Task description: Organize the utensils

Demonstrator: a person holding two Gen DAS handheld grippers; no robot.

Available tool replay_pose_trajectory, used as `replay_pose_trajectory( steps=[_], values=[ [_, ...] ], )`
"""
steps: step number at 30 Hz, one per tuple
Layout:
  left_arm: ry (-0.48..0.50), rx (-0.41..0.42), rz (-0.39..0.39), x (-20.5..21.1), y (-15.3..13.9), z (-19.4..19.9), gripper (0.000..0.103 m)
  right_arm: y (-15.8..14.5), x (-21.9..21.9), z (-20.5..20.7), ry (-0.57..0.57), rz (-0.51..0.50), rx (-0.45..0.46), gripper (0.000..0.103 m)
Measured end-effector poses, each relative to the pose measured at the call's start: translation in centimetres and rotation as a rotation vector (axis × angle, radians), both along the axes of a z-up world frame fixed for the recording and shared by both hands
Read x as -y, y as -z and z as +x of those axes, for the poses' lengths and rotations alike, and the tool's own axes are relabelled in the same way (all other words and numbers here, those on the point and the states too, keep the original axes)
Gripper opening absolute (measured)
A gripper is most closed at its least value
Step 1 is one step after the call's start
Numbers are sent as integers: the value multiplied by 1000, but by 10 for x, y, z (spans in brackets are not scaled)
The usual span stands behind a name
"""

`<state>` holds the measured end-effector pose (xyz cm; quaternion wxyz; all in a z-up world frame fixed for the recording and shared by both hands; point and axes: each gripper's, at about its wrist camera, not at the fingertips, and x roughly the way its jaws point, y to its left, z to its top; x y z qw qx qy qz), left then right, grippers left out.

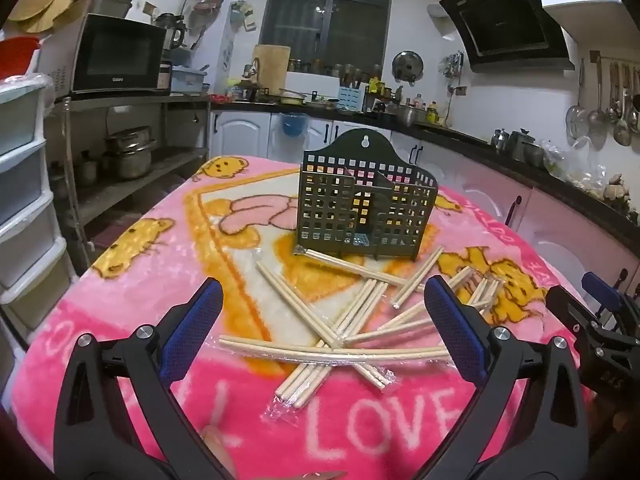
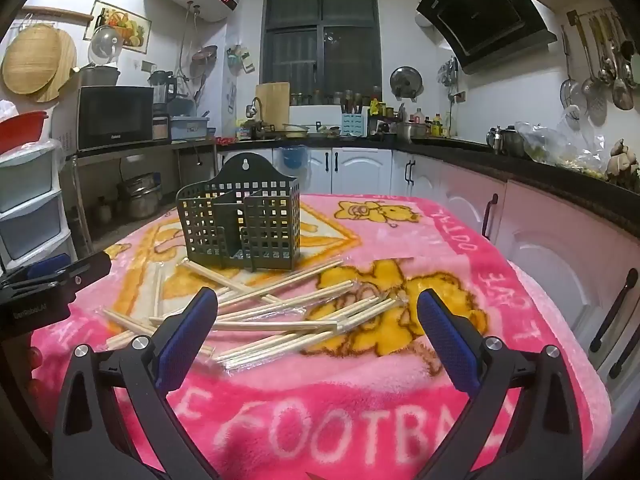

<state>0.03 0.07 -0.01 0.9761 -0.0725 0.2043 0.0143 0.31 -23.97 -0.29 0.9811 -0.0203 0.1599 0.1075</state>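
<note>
A dark green perforated utensil holder [image 1: 362,200] stands upright and empty on the pink blanket, also in the right wrist view [image 2: 240,224]. Several pairs of pale wooden chopsticks in clear wrappers [image 1: 352,324] lie scattered in front of it, also in the right wrist view [image 2: 280,320]. My left gripper [image 1: 324,308] is open and empty, above the near side of the pile. My right gripper [image 2: 316,316] is open and empty, above the pile's right part. Each gripper shows at the edge of the other's view: the right one [image 1: 600,320], the left one [image 2: 52,280].
The table is covered by a pink blanket [image 2: 340,432] with yellow bears and white letters. White plastic drawers [image 1: 24,184] stand to the left. Kitchen counters and cabinets [image 2: 540,216] run behind and along the right. A microwave [image 1: 116,56] sits on a shelf.
</note>
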Motion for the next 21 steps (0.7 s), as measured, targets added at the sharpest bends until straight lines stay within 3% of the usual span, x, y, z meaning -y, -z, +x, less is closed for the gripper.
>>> replay_pose_trajectory(
  steps=[21],
  values=[
    [6, 9, 12, 0, 0, 1, 93, -1, 2, 0, 2, 1, -1, 97]
  ],
)
